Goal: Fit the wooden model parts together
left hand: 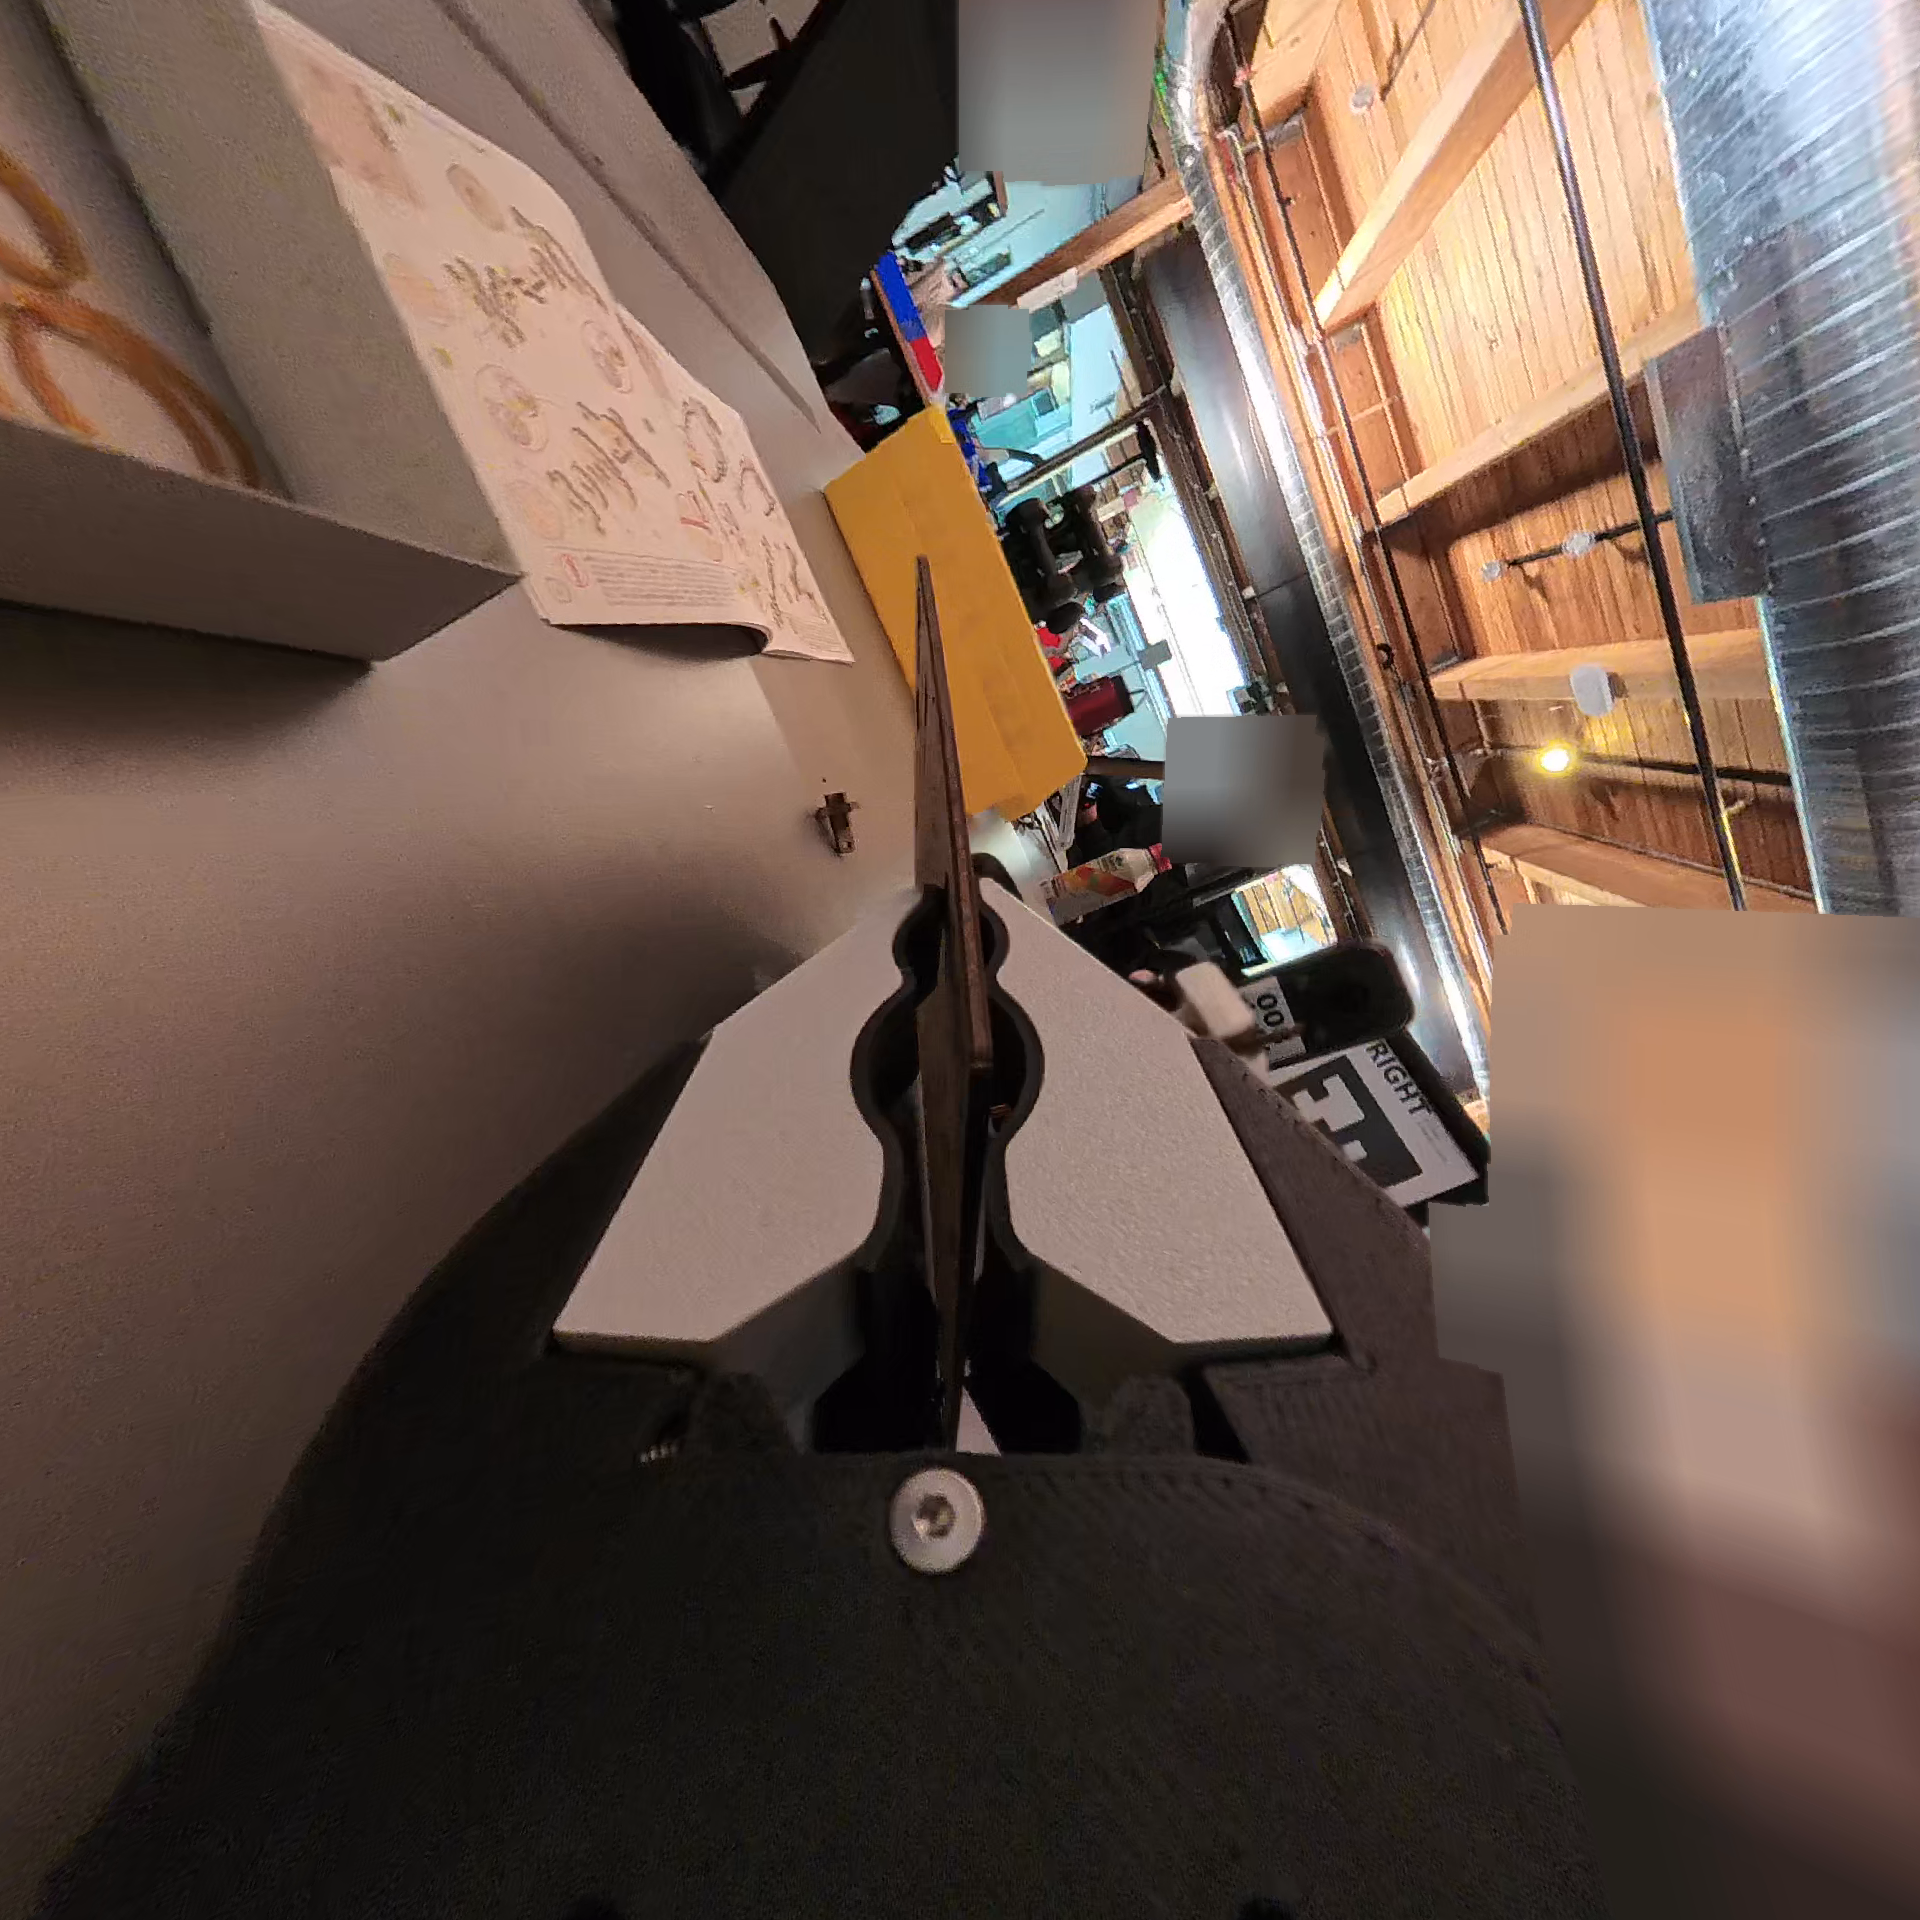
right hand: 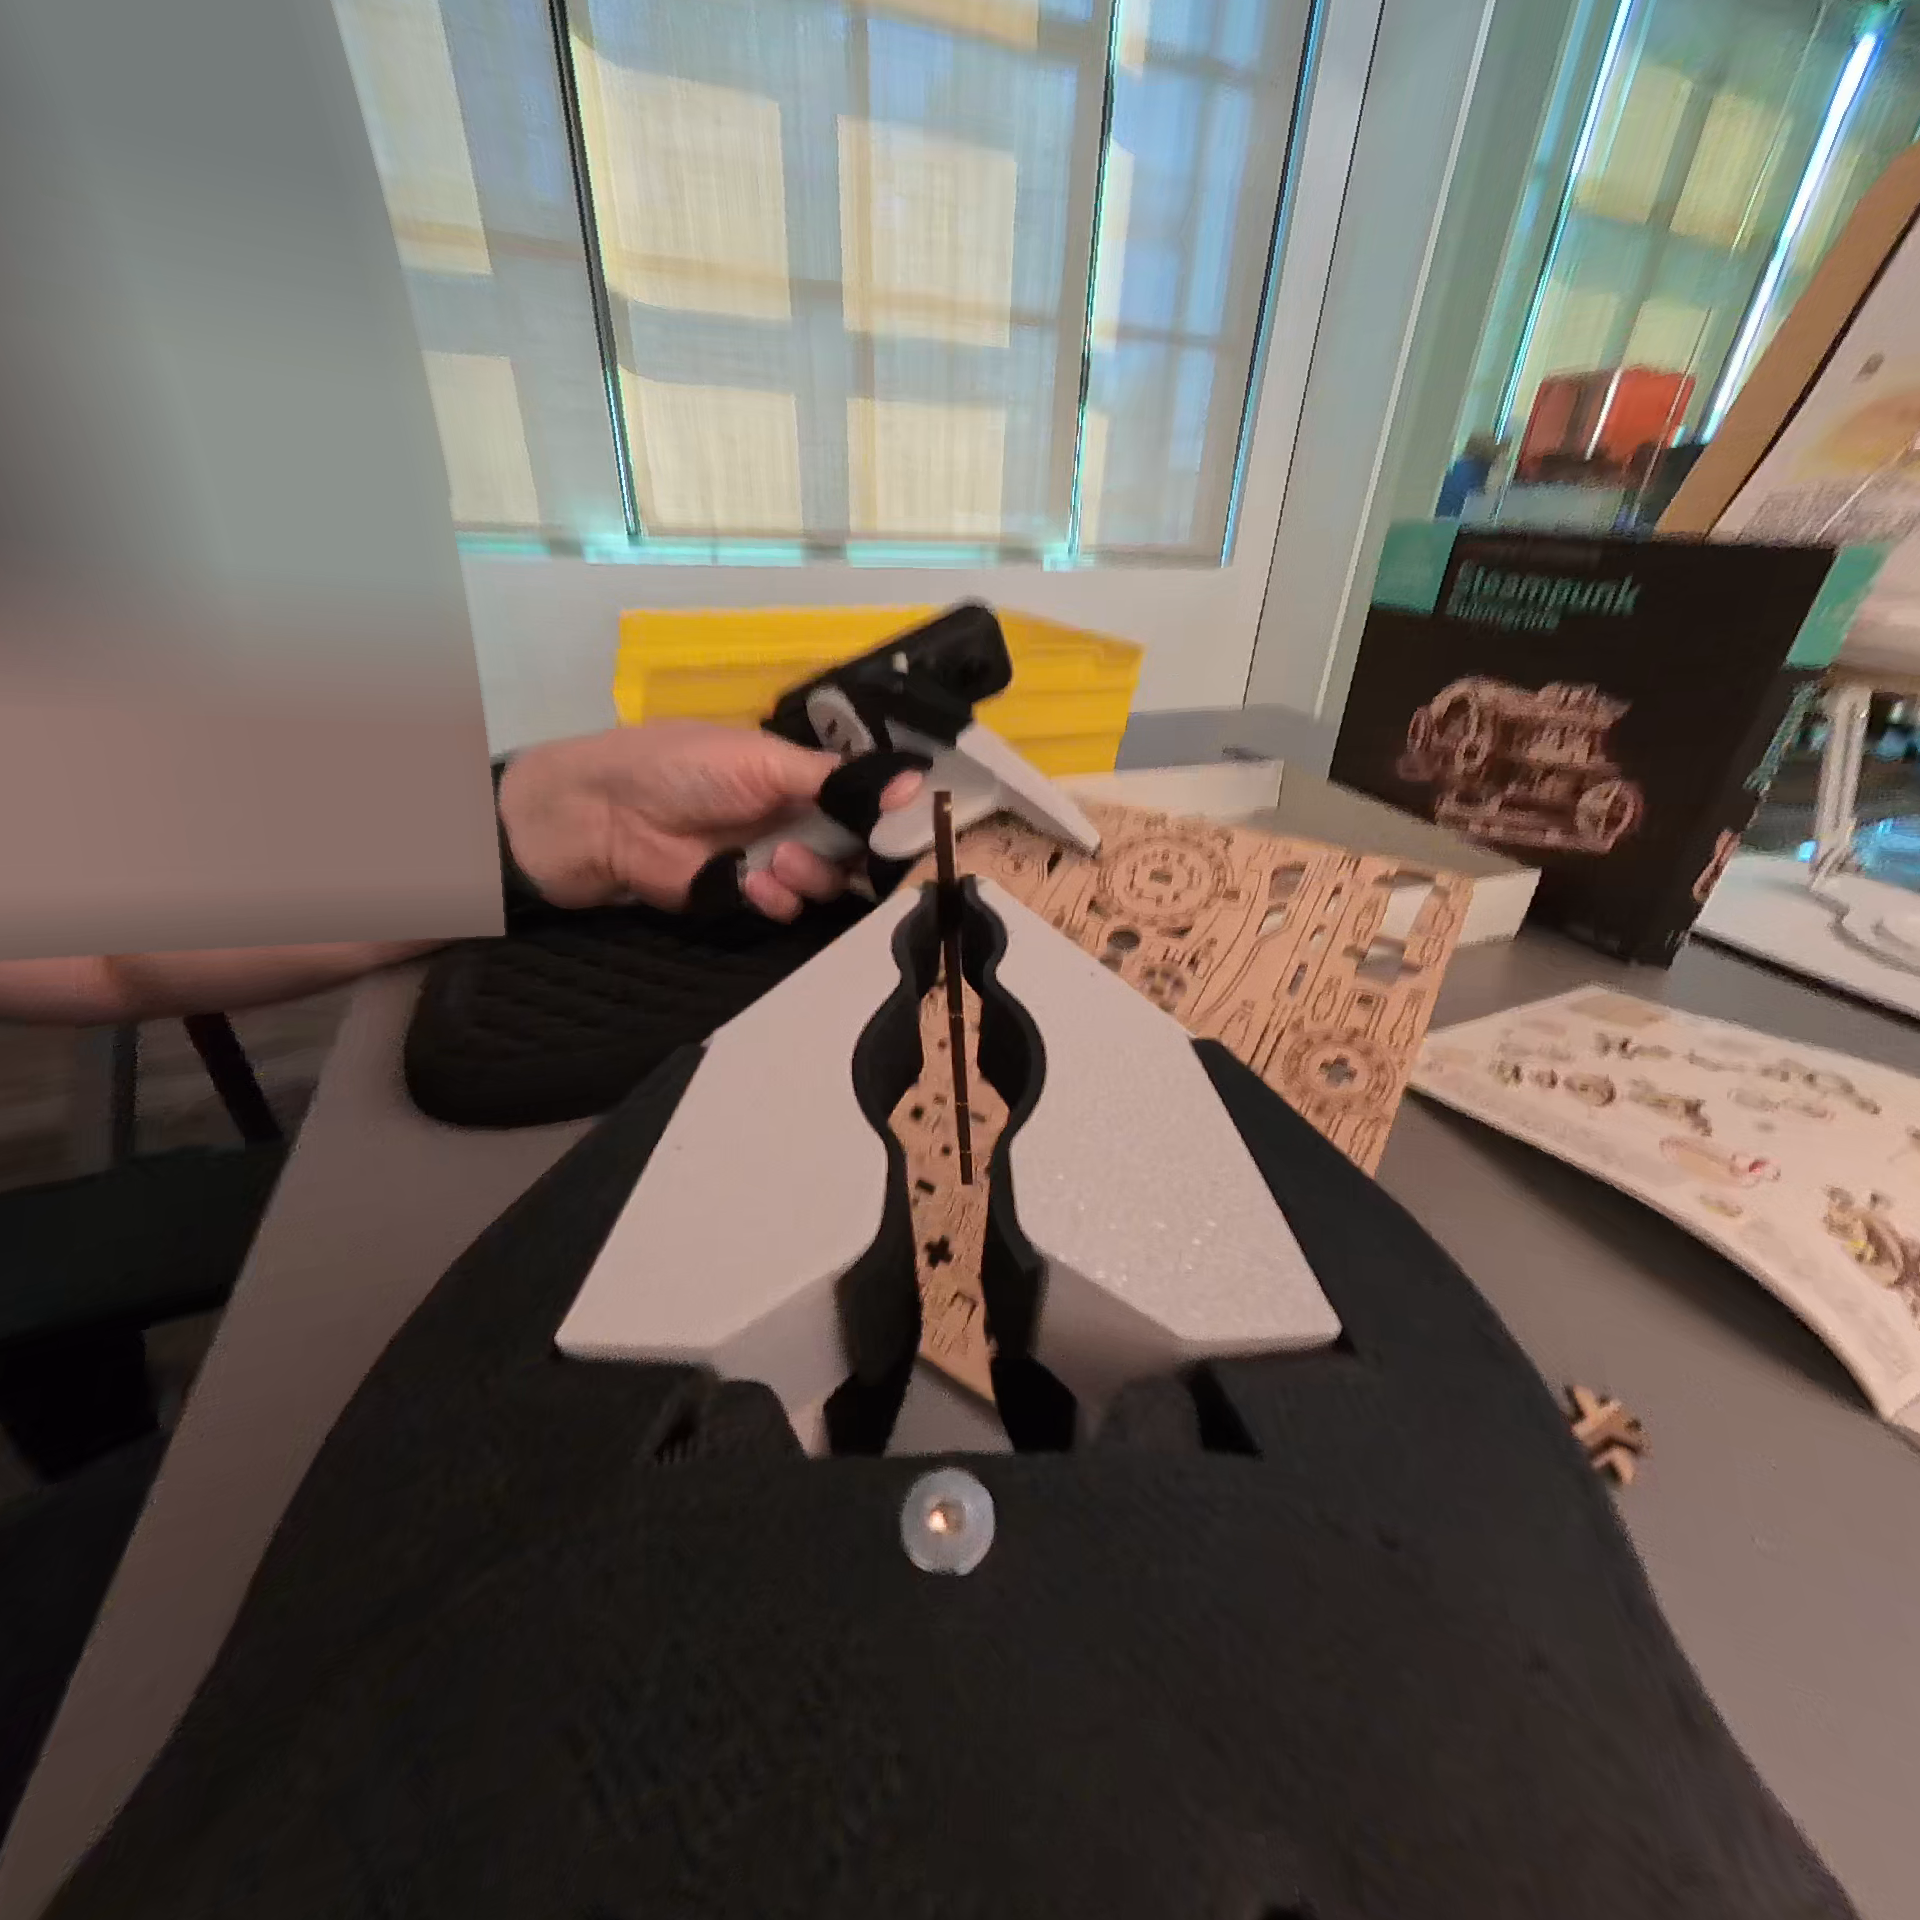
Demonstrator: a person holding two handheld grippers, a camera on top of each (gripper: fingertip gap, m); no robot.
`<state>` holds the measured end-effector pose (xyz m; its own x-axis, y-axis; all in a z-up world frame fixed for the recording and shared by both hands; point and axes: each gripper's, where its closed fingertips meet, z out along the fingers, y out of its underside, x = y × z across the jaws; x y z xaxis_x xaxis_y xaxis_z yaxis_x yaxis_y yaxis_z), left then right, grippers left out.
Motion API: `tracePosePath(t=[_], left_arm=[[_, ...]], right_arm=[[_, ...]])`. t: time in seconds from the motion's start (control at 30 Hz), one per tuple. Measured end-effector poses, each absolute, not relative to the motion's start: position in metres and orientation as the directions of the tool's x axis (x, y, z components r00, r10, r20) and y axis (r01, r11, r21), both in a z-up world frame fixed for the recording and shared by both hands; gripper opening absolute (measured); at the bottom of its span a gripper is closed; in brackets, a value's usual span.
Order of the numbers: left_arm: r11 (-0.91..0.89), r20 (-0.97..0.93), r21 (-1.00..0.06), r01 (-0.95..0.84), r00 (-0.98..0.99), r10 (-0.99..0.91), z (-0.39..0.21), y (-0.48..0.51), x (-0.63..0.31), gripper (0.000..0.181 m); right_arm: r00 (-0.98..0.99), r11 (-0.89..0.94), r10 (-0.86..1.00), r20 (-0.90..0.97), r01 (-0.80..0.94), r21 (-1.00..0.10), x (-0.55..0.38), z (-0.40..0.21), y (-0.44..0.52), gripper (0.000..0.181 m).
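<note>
My left gripper (left hand: 948,914) is shut on a thin laser-cut wooden sheet (left hand: 935,748), seen edge-on and reaching well past the fingertips. In the right wrist view that sheet (right hand: 1247,935) stands tilted, face toward the camera, with the left gripper (right hand: 997,800) and a hand (right hand: 665,821) at its upper left edge. My right gripper (right hand: 943,904) is shut on a thin dark wooden strip (right hand: 943,862) that pokes up past the tips, close in front of the sheet. The right gripper also shows in the left wrist view (left hand: 1340,1049), beside the sheet.
An open instruction booklet (right hand: 1714,1132) lies on the grey table at right, also in the left wrist view (left hand: 582,416). A dark kit box (right hand: 1558,748) stands behind, yellow bins (right hand: 1049,686) at the back. A small loose wooden part (right hand: 1605,1429) lies near the right gripper. Left tips to right tips: about 12 centimetres.
</note>
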<state>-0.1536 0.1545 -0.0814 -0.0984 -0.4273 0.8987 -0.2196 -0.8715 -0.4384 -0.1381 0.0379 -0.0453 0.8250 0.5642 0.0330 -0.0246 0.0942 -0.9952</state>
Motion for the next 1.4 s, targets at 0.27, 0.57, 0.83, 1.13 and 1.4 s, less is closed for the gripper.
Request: tracePosePath(t=[0.27, 0.57, 0.83, 1.13, 1.4], left_arm=[[-0.837, 0.870, -0.486, -0.252, -0.230, -0.435, -0.064, 0.139, -0.149, 0.002], [-0.821, 0.858, -0.505, -0.268, -0.257, -0.444, -0.061, 0.135, -0.147, 0.002], [-0.828, 0.880, -0.470, -0.305, -0.227, -0.417, -0.068, 0.135, -0.145, 0.002], [-0.846, 0.886, -0.461, -0.266, -0.098, -0.452, -0.082, 0.151, -0.149, 0.002], [-0.856, 0.899, -0.437, -0.278, -0.132, -0.417, -0.079, 0.148, -0.150, 0.004]], right_arm=[[0.717, 0.088, 0.564, -0.410, -0.546, -0.833, -0.042, -0.009, 0.022, 0.002], [0.263, -0.318, 0.693, -0.671, -0.724, -0.612, -0.032, -0.014, 0.034, 0.002], [0.255, -0.497, 0.619, -0.743, -0.605, -0.622, -0.048, -0.043, 0.050, 0.002], [0.387, -0.340, 0.721, -0.575, -0.525, -0.780, -0.081, -0.038, 0.048, 0.002], [0.594, -0.260, 0.654, -0.468, -0.405, -0.877, -0.061, -0.051, 0.055, 0.002]])
